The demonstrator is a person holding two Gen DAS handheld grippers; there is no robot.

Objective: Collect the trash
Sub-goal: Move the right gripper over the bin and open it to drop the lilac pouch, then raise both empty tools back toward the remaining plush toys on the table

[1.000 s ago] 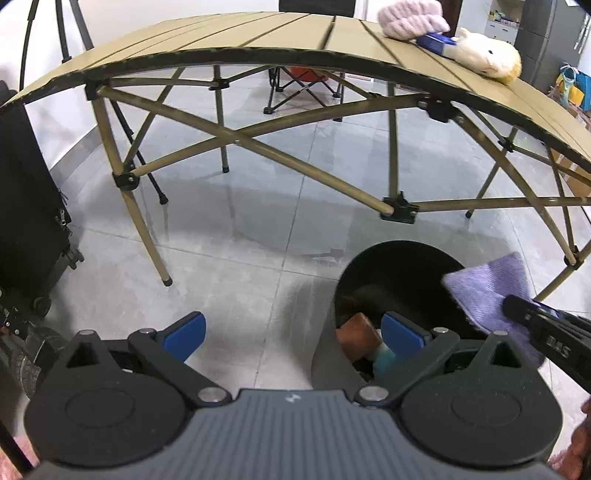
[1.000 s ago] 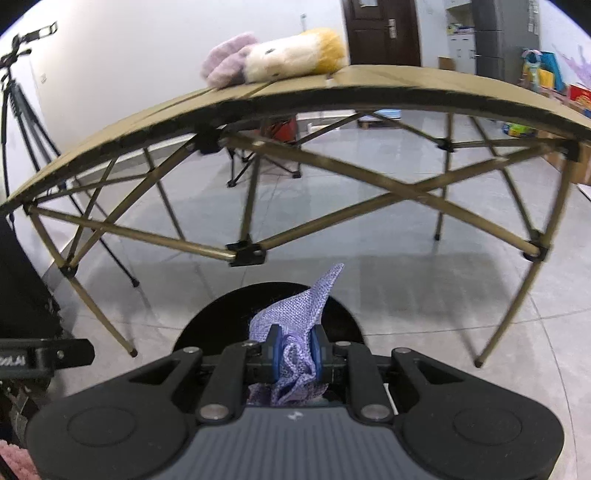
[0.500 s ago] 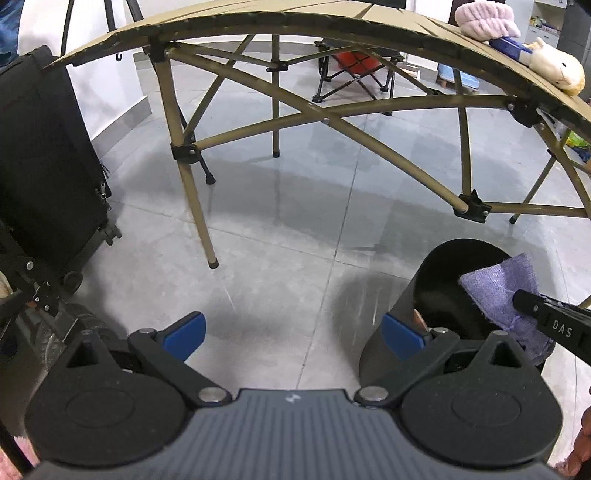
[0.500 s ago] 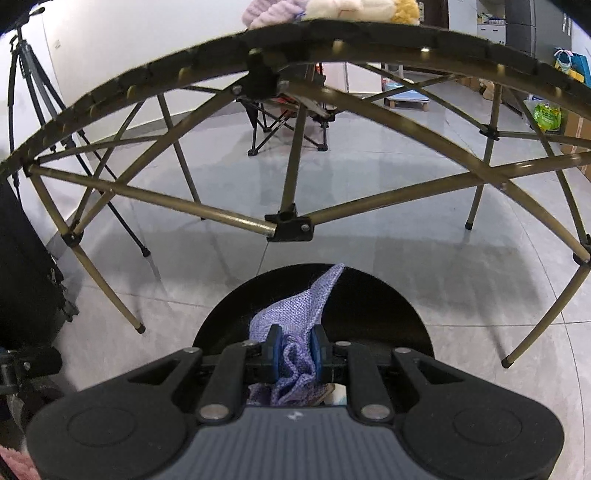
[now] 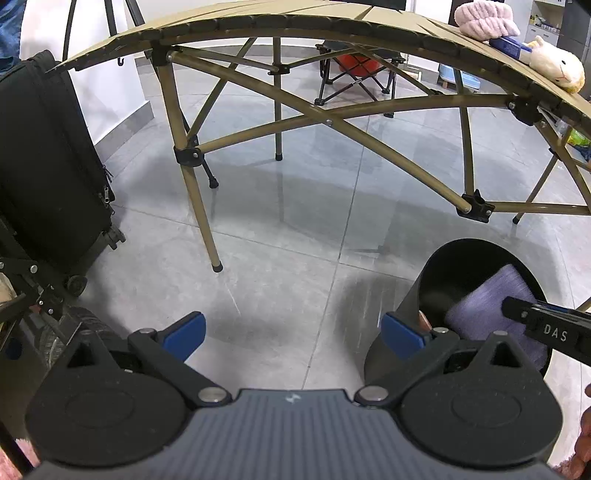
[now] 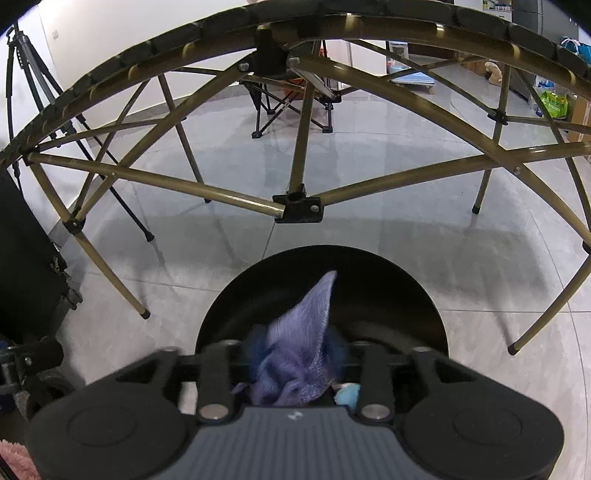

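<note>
A black round trash bin [image 5: 410, 310] stands on the grey tiled floor; it also shows in the right wrist view [image 6: 417, 295]. My right gripper [image 6: 297, 356] is over the bin's mouth with a purple cloth [image 6: 299, 354] between its blurred fingers, which look slightly parted. The cloth [image 5: 491, 310] and the right gripper's finger [image 5: 543, 326] also show in the left wrist view, inside the bin's rim. An orange-brown piece of trash [image 5: 424, 321] lies in the bin. My left gripper [image 5: 291, 332] is open and empty, left of the bin.
A tan folding table [image 5: 295, 22] stands ahead, its crossed legs [image 5: 192, 192] just beyond the bin. A pink plush [image 5: 484, 18] and a cream plush toy [image 5: 554, 66] lie on it. A black suitcase [image 5: 44, 166] stands left. A folding chair [image 5: 351, 70] is behind.
Both grippers moved lower and closer to the bin. The purple cloth has gone down into the bin's mouth, and the right fingers, earlier tight on it, now look blurred and parting.
</note>
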